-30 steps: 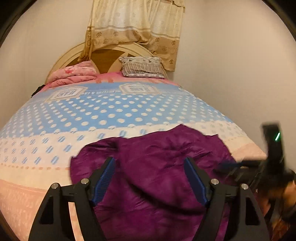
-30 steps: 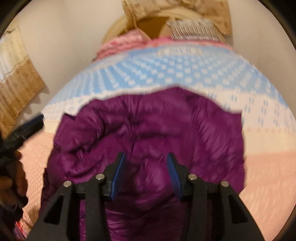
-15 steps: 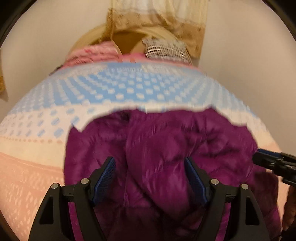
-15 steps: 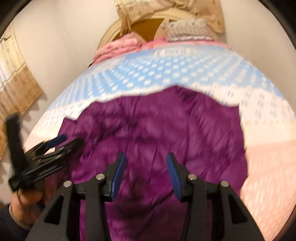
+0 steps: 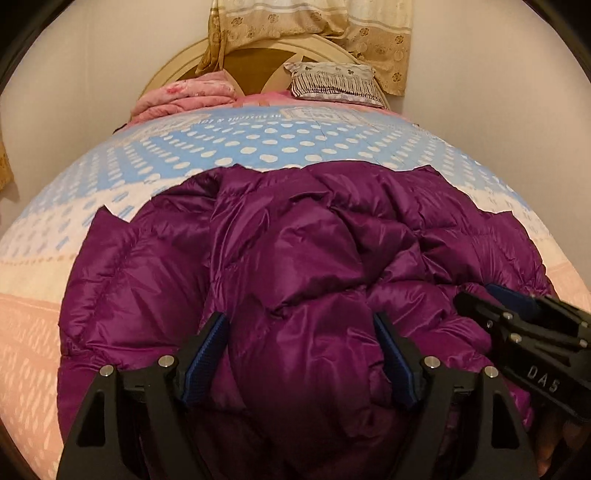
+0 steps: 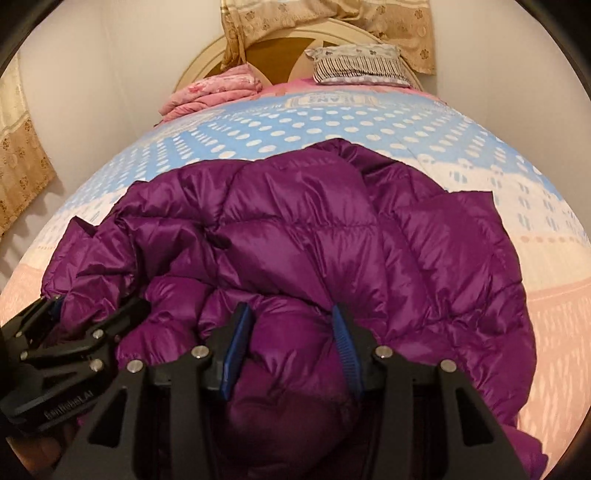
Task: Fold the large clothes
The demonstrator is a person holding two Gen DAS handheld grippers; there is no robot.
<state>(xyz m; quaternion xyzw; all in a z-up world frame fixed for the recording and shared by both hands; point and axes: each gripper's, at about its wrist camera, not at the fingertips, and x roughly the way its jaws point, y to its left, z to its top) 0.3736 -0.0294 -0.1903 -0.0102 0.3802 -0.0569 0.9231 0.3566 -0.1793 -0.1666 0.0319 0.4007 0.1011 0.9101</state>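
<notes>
A large purple puffer jacket (image 5: 288, 258) lies crumpled on the bed, and also fills the right wrist view (image 6: 314, 236). My left gripper (image 5: 300, 350) is open, its blue-padded jaws on either side of a puffy bulge at the jacket's near edge. My right gripper (image 6: 291, 345) is open, narrower, with a bulge of the jacket between its jaws. Each gripper shows in the other's view: the right one at the jacket's right edge (image 5: 517, 325), the left one at its left edge (image 6: 74, 332).
The bed (image 5: 258, 147) has a blue, white and pink dotted sheet. A folded pink blanket (image 5: 184, 96) and a striped pillow (image 5: 332, 83) lie at the headboard. A beige curtain (image 5: 314, 22) hangs behind. Walls stand close on both sides.
Both grippers have come down closer to the jacket's near edge. The right gripper has swung in towards the jacket's right side. The jaw gaps look unchanged.
</notes>
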